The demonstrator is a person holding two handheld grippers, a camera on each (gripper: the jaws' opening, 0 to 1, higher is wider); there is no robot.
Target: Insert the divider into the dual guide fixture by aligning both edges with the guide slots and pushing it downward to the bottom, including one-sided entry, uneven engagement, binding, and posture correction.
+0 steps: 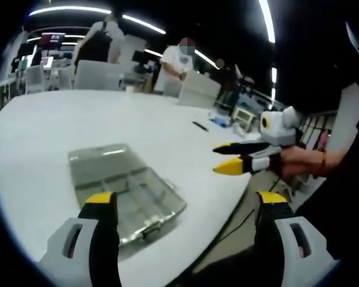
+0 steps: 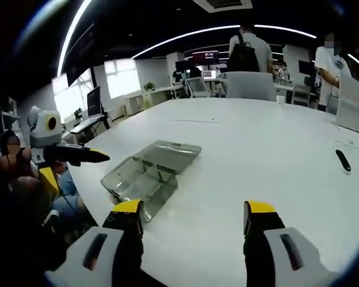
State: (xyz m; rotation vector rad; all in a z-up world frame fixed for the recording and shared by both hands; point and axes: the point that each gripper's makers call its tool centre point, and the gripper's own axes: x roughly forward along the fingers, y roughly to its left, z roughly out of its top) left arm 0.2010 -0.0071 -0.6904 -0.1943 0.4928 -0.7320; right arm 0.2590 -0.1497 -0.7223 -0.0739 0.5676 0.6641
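Note:
A clear plastic compartment case (image 1: 127,186) lies on the white table (image 1: 42,149) just ahead of my left gripper (image 1: 185,202). That gripper is open, holds nothing, and hovers above the near table edge. The case (image 2: 145,178) is open, with its lid (image 2: 170,149) laid flat behind it and thin partitions inside. My right gripper (image 2: 194,210) is open too, empty, and sits above the table just right of the case. The right gripper (image 1: 227,158) also reaches in from the right, off the table edge. The left gripper (image 2: 72,156) shows at the left, held by a hand.
A black pen (image 1: 200,126) (image 2: 343,160) lies farther along the table. A white panel (image 1: 198,89) stands at the far side, with chairs (image 2: 249,85) and standing people (image 1: 178,63) behind. The table's curved near edge (image 1: 227,203) drops to the floor.

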